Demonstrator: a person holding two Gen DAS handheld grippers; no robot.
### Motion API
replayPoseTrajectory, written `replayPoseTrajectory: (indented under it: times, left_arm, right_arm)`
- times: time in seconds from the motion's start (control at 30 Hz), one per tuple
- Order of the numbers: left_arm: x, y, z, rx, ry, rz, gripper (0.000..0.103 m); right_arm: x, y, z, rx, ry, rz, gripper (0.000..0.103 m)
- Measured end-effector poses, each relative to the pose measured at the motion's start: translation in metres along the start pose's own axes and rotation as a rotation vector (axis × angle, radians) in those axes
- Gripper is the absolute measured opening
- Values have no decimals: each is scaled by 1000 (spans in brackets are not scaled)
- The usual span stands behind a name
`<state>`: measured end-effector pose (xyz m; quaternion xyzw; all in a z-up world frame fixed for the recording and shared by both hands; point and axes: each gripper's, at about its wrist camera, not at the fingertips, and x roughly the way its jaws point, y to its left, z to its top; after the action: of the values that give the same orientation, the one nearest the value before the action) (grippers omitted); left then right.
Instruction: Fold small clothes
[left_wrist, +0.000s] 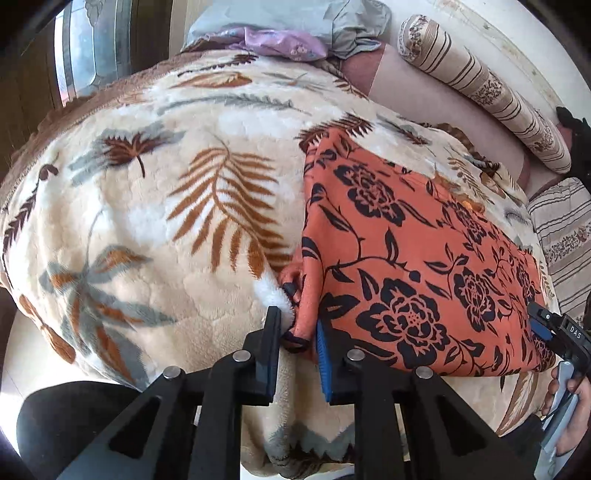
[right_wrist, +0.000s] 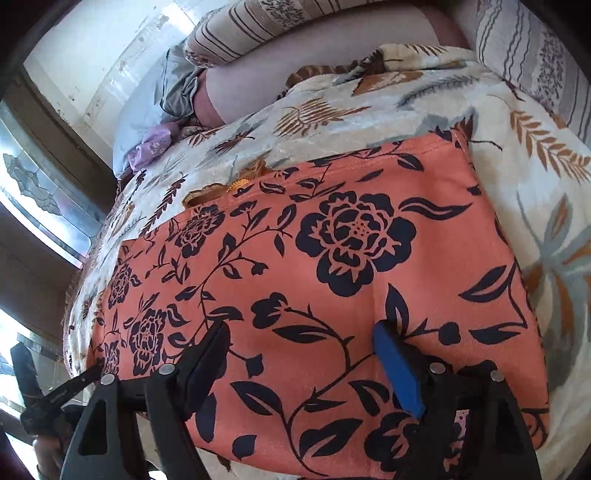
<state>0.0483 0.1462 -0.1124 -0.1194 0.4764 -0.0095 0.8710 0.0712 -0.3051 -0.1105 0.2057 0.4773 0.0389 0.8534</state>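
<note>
We see an orange garment with a black flower print (left_wrist: 399, 258) lying folded and mostly flat on a cream blanket patterned with brown and grey leaves (left_wrist: 147, 192), which covers the bed. The garment sits toward the near edge of the blanket, its long side running along that edge. At the garment's near left corner, the left gripper (left_wrist: 299, 332) is clenched on a bunched fold of the orange cloth, which stands pinched up between its black finger and its blue-padded finger; a tuft of the blanket's white pile shows just beside the black finger. Over the garment's near right part, the right gripper (right_wrist: 306, 339) has its fingers spread wide above the flat cloth, with nothing caught between them. In the left wrist view the right gripper's tip lies at the garment's far-right near corner, with a hand (left_wrist: 569, 402) behind it. Along the far edge of the bed lie striped cushions (left_wrist: 491, 92) and a heap of grey and lilac cloth (left_wrist: 288, 33).
</note>
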Motion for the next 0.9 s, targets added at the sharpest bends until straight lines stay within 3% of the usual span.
replayPoseTrajectory:
  times: [0.1, 0.13, 0.23, 0.3, 0.33, 0.37, 0.43, 0.57, 0.6, 0.63, 0.67, 0.7, 0.73, 0.8, 0.9]
  left_arm:
    - [13, 10, -4, -68, 62, -5, 21]
    - [21, 12, -9, -101, 99, -14, 30]
    - [11, 6, -4, -49, 133, 5, 36]
    - [-8, 6, 12, -94, 85, -43, 36]
    - [-18, 4, 25, -94, 31, -48, 47]
    - [-25, 1, 41, -84, -23, -43, 73]
    - [-18, -11, 70, -46, -78, -49, 102]
    - [43, -31, 122, 2, 11, -97, 102]
    - [57, -31, 127, -14, 12, -109, 101]
    - [73, -28, 131, -29, 24, -121, 83]
    - [97, -22, 135, -58, 88, -114, 8]
    - [123, -14, 137, -107, 191, -109, 10]
    - [133, 3, 139, -220, 194, -186, 5]
    - [122, 15, 143, -300, 182, -227, 5]
    - [89, -6, 146, -143, 30, -117, 8]
  right_arm:
    - [1, -5, 3, 17, 15, 26, 83]
    - [2, -6, 3, 18, 11, 40, 83]
    - [-5, -9, -2, -17, -10, 56, 84]
    - [-4, -6, -5, -51, -23, 57, 84]
    - [-4, -5, -6, -61, -29, 59, 85]
    - [-3, -4, -7, -65, -35, 63, 87]
    - [-3, -4, -8, -56, -48, 72, 89]
    - [-4, -8, -9, -37, -74, 97, 91]
    - [-4, -9, -11, -41, -84, 104, 91]
    - [-5, -9, -13, -51, -96, 111, 91]
    - [-5, -9, -15, -67, -108, 116, 91]
    - [-6, -9, -18, -87, -122, 119, 91]
    - [-7, -9, -21, -109, -138, 120, 91]
    - [-7, -6, -27, -151, -159, 111, 91]
    - [-5, -3, -30, -170, -180, 91, 91]
